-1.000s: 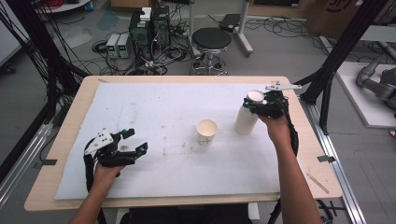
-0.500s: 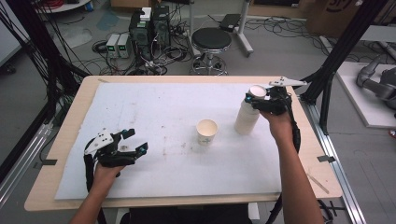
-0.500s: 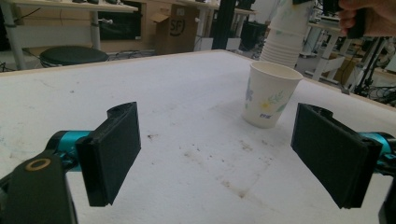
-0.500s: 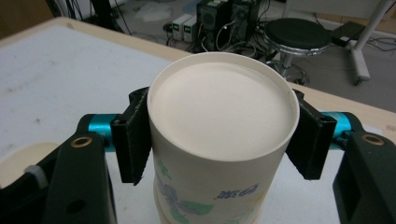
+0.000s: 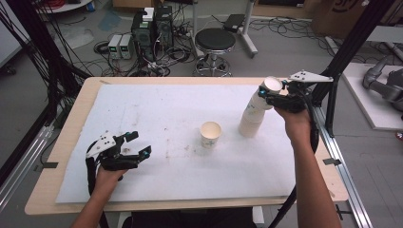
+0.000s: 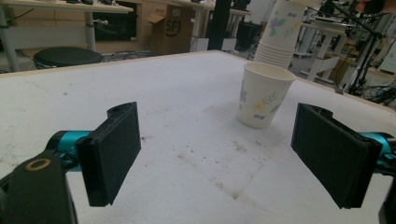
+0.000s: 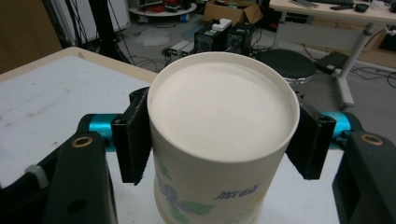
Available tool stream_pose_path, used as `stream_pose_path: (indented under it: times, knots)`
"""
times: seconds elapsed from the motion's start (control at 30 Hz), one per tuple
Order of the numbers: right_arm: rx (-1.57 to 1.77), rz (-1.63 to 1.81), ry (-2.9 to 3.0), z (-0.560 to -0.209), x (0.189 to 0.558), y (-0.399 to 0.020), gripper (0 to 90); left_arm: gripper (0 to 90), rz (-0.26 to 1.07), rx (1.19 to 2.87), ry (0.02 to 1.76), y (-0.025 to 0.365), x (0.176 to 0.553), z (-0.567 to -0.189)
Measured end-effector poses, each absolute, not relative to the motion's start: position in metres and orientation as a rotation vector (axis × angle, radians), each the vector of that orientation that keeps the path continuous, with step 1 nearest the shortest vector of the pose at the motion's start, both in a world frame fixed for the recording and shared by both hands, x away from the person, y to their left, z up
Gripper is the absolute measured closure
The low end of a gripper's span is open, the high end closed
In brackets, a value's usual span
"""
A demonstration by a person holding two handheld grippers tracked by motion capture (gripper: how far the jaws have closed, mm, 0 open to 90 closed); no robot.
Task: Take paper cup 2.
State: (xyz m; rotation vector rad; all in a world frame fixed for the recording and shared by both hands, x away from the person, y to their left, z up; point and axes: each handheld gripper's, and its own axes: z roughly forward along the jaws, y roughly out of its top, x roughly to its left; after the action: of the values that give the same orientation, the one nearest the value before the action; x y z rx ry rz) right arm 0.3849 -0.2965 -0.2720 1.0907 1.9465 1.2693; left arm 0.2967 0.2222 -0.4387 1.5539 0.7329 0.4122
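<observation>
R gripper (image 5: 280, 95) risen w/ top cup (image 5: 267, 92), jaws clenched on it, L gripper (image 5: 138, 145) jaws released.

The person's left forearm comes in from the bottom edge, its black left hand-held gripper (image 5: 139, 143) low over the near left of the bench, jaws spread wide and empty. The right arm stretches far forward, its black right hand-held gripper (image 5: 272, 91) raised, jaws clamped on something.
</observation>
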Motion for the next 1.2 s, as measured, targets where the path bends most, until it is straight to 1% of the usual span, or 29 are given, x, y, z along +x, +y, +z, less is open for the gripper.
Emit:
stream_pose_path:
  times: [0.27,0.53,0.77,0.8,0.83,0.87,0.93,1.0,1.03,1.2]
  knots:
    - [1.043,1.310,1.930,-0.258,0.357,-0.301,33.8,15.8,0.402,1.552,0.730,0.220,0.296,-0.438]
    - [0.972,1.387,1.987,-0.269,0.331,-0.294,34.1,16.2,0.393,1.563,0.711,0.213,0.295,-0.438]
    - [0.893,1.437,2.121,-0.304,0.314,-0.280,34.4,16.2,0.369,1.564,0.676,0.206,0.293,-0.439]
    - [0.893,1.437,2.121,-0.304,0.314,-0.280,34.4,16.2,0.369,1.564,0.676,0.206,0.293,-0.439]
    - [0.871,1.455,2.151,-0.314,0.311,-0.276,34.4,16.2,0.366,1.556,0.670,0.206,0.294,-0.439]
    - [0.871,1.455,2.151,-0.314,0.311,-0.276,34.4,16.2,0.366,1.556,0.670,0.206,0.294,-0.439]
    - [0.855,1.464,2.189,-0.329,0.309,-0.272,34.4,16.2,0.364,1.540,0.664,0.205,0.293,-0.439]
    - [0.850,1.466,2.196,-0.333,0.309,-0.270,34.4,16.2,0.366,1.544,0.663,0.206,0.293,-0.439]
    - [0.845,1.476,2.210,-0.341,0.309,-0.268,34.3,16.2,0.368,1.538,0.665,0.206,0.292,-0.439]
    - [0.820,1.496,2.231,-0.354,0.309,-0.265,34.3,15.8,0.366,1.541,0.678,0.205,0.293,-0.442]
